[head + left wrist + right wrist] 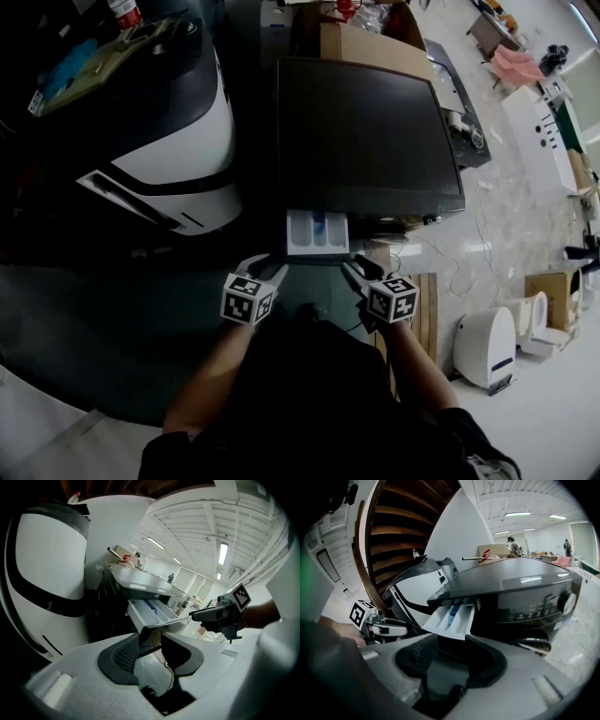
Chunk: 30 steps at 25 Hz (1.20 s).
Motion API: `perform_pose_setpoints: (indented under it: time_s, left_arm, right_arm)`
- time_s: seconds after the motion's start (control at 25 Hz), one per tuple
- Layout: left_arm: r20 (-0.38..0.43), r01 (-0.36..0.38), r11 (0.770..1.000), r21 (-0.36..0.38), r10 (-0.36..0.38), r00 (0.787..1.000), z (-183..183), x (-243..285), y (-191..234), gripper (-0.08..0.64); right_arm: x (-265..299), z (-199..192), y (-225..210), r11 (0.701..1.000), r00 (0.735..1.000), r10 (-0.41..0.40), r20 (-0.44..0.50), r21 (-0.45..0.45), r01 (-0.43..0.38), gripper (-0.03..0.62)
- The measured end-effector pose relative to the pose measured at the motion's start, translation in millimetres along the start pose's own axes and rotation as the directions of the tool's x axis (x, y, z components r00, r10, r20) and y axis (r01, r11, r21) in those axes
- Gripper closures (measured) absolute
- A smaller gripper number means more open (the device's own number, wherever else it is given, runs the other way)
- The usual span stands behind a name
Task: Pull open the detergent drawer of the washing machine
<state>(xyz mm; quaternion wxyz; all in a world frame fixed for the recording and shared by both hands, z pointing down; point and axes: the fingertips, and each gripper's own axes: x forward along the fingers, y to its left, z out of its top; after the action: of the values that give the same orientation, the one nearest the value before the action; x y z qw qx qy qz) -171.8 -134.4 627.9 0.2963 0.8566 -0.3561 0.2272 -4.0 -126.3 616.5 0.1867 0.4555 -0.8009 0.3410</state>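
Lower left of centre, the left tool [269, 272] stands open and empty, near the front left corner of the white plastic detergent drawer [317, 234], which juts from the dark grey washing machine [366, 131]. The right tool [361, 274], open and empty, hangs near its right corner.

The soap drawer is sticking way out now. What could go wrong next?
1. The detergent drawer juts out of the washing machine with nothing under it. A knock from the open left gripper or right gripper, both close by, might strain it.
2. Pulled further, the drawer might slide right out and drop.
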Motion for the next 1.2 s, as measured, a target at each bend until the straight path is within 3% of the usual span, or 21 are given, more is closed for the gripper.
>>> perform_pose_setpoints:
  time_s: [0.24, 0.52, 1.2]
  left_arm:
    - [-0.006, -0.053, 0.997, 0.055, 0.053, 0.999, 8, 4, 0, 0.402]
    - [0.0, -0.074, 0.997, 0.031, 0.074, 0.997, 7, 0, -9, 0.402]
    - [-0.031, -0.102, 0.995, 0.022, 0.103, 0.994, -11, -9, -25, 0.402]
  right_arm:
    - [6, -2, -1, 0.999, 0.999, 0.032, -0.015, -0.011, -0.032, 0.411]
    - [-4, -6, 4, 0.997, 0.997, 0.059, -0.04, -0.049, -0.061, 0.416]
    - [-21, -25, 13, 0.992, 0.991, 0.118, -0.071, -0.027, -0.12, 0.417]
